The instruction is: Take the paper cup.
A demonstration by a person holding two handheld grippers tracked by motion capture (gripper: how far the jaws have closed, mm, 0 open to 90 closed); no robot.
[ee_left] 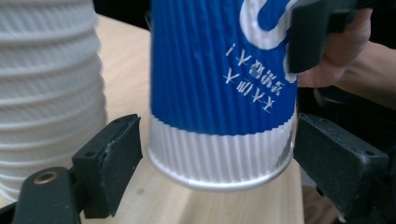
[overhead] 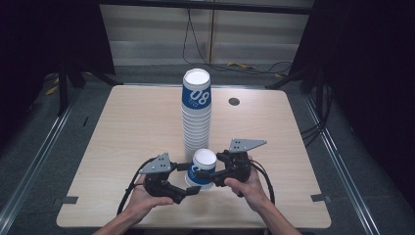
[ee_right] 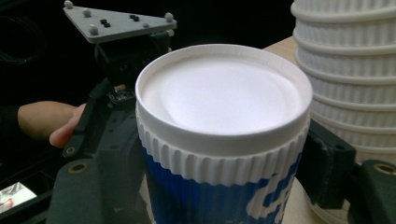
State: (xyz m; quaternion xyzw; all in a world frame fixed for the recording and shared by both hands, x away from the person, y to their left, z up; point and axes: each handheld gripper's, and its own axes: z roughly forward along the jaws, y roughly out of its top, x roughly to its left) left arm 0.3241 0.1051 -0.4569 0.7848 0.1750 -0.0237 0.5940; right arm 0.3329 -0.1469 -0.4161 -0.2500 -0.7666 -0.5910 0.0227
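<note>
Both tongs (overhead: 195,178) flank the upside-down cup (overhead: 202,168), right tongs (overhead: 215,172) gripping it.

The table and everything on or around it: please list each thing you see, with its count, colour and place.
Single cup: one, blue and white ribbed paper, upside down, at the near middle of the table, lifted and tilted between both grippers.
Cup stack: one tall stack, white with a blue top cup, upside down, just behind the single cup.
Table: one, light wood.
Round hole cover: one, dark grey, at the table's far right.
Cables: several, black and yellow, on the floor behind the table.
Left gripper: one, black, jaws either side of the cup's rim, a gap shows.
Right gripper: one, black, jaws closed on the cup's base end.
Hands: two, holding the grippers.
</note>
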